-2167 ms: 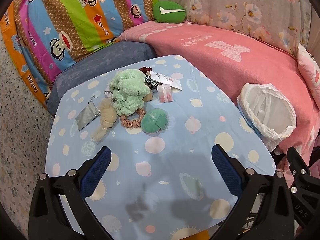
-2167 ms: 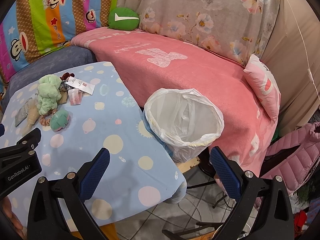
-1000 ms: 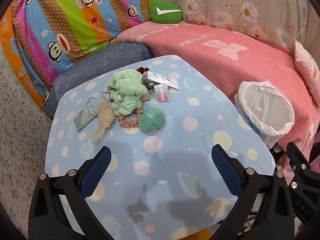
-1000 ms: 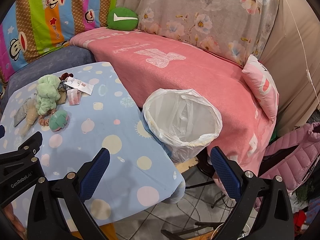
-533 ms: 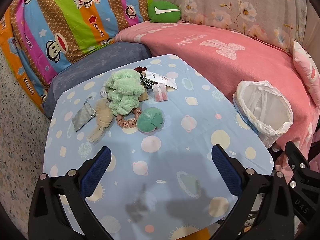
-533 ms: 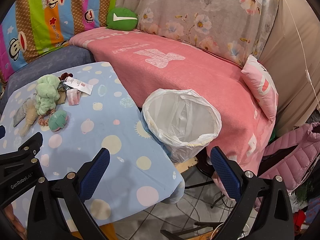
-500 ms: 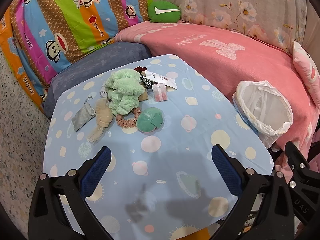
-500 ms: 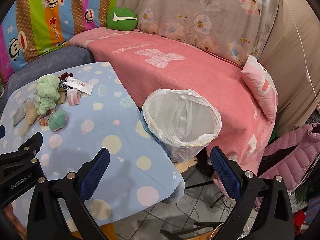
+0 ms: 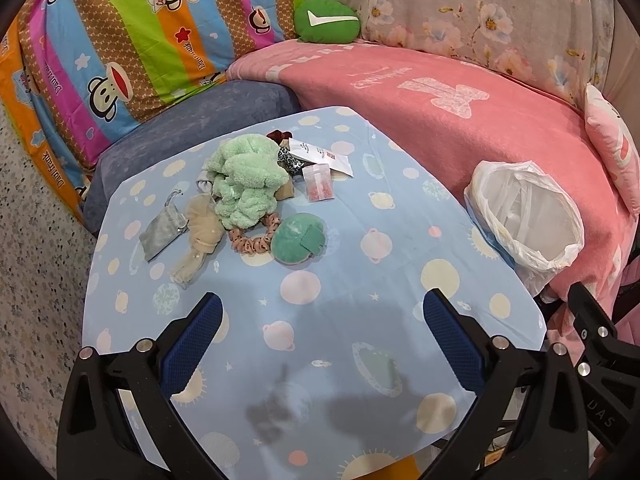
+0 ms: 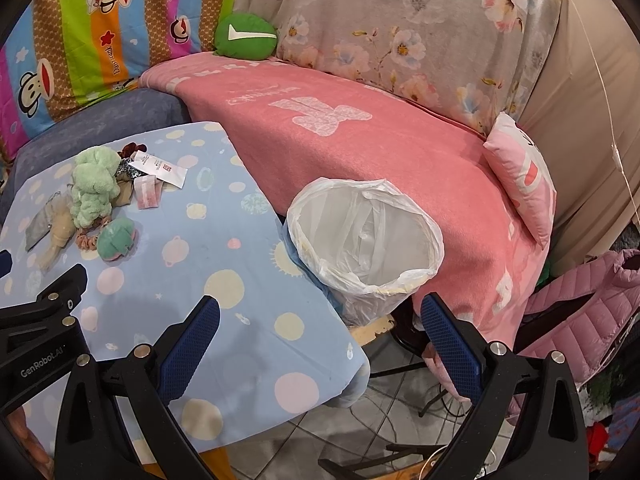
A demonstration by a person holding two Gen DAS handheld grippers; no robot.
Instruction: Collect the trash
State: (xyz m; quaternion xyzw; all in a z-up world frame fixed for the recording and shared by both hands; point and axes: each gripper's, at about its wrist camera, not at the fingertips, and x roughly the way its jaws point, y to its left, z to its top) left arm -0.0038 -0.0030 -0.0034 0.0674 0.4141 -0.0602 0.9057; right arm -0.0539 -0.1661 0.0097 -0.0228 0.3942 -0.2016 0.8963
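A white-lined trash bin [image 9: 524,216] [image 10: 364,240] stands at the table's right edge, its bag holding nothing I can see. On the blue planet-print tablecloth [image 9: 320,312] lies a cluster: a white paper packet [image 9: 322,155] [image 10: 160,167], a small clear bag with pink contents [image 9: 318,188] [image 10: 147,192], a fluffy green cloth [image 9: 246,180], a green puff [image 9: 298,238], a pink scrunchie [image 9: 252,240], a beige mesh bow [image 9: 200,236] and a grey pouch [image 9: 162,234]. My left gripper [image 9: 320,336] hovers open over the near table. My right gripper [image 10: 320,332] is open just in front of the bin.
A pink blanket [image 10: 360,128] covers the sofa behind the table, with a green cushion [image 9: 326,20], a pink pillow [image 10: 520,172] and a striped monkey-print sheet [image 9: 120,32]. A pink padded jacket [image 10: 580,308] lies at the right. Tiled floor shows below the table edge.
Both cameras have drifted slightly back and up, so the table and bin sit a little lower and smaller. Nothing on the table has moved; both grippers stay open.
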